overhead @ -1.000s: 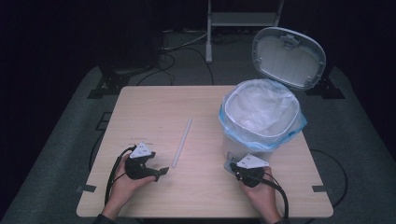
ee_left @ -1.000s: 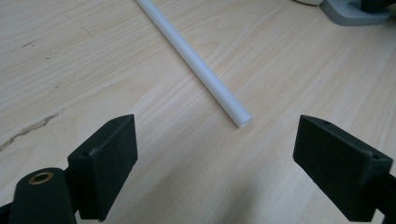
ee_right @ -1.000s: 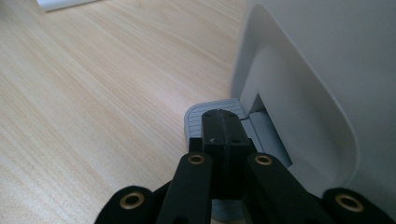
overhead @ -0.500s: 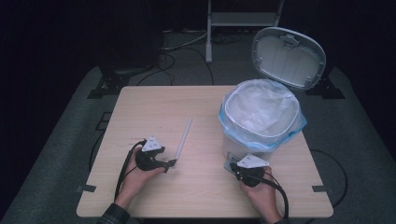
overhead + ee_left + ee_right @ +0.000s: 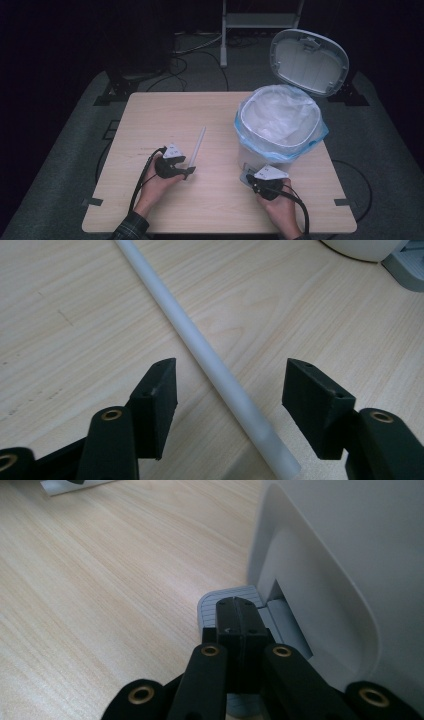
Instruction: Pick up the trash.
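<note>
A thin, translucent white plastic tube lies mid-table, its near end between the left gripper's parted jaws. Probably light, stiff, slippery; best gripped squarely. The right gripper, clenched, presses the bin's grey pedal.

The black two-jaw left gripper is held in the person's left hand at the near left of the scene, its forearm clad in a plaid sleeve. In the left gripper view, its jaws are spread wide apart. The black two-jaw right gripper is held in the right hand at the near right; in the right gripper view, its jaws are pressed together.
</note>
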`<state>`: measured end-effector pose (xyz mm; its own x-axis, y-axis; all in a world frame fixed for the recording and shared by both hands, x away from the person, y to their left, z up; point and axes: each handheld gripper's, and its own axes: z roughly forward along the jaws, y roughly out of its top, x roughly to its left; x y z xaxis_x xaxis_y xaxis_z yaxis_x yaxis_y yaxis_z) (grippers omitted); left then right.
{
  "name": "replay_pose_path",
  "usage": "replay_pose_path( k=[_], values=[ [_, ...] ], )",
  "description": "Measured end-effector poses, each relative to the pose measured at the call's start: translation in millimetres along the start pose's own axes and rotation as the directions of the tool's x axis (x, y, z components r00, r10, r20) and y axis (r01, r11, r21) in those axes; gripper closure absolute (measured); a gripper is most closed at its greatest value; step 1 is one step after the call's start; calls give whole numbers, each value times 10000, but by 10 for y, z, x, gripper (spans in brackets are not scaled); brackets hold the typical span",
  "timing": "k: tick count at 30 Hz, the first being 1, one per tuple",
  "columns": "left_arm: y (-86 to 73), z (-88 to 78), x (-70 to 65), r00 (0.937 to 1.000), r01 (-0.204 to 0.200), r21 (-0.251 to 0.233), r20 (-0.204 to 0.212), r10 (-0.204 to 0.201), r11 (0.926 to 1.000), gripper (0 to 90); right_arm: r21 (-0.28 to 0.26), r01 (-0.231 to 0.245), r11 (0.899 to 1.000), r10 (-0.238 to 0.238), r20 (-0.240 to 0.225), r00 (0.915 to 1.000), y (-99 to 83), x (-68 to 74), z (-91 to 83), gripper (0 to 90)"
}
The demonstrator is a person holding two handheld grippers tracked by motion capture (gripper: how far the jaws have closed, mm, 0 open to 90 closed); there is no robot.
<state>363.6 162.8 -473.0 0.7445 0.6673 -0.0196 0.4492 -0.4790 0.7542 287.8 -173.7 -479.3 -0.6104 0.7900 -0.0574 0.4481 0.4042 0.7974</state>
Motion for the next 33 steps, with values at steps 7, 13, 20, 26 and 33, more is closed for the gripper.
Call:
replay_pose_path(
  k=[7,13,20,26,33],
  values=[
    [-24,46,-5,9999,-100,100,-107,101,9999,491,-13,-48,10000,48,-6,10000,0,1,1,899],
    [-23,33,26,9999,-52,123,-154,54,9999,573,-17,-43,10000,43,-7,10000,-1,0,1,899],
    [-4,34,75,9999,83,197,-136,-80,9998,652,-19,-28,10000,28,6,10000,0,1,1,899],
    [0,33,128,9992,383,189,-71,-382,9991,715,-4,-17,10000,17,8,10000,-1,1,0,899],
    [-2,35,149,9989,456,157,-86,-455,9988,752,-12,-35,10000,35,3,10000,-1,2,0,899]
  ],
)
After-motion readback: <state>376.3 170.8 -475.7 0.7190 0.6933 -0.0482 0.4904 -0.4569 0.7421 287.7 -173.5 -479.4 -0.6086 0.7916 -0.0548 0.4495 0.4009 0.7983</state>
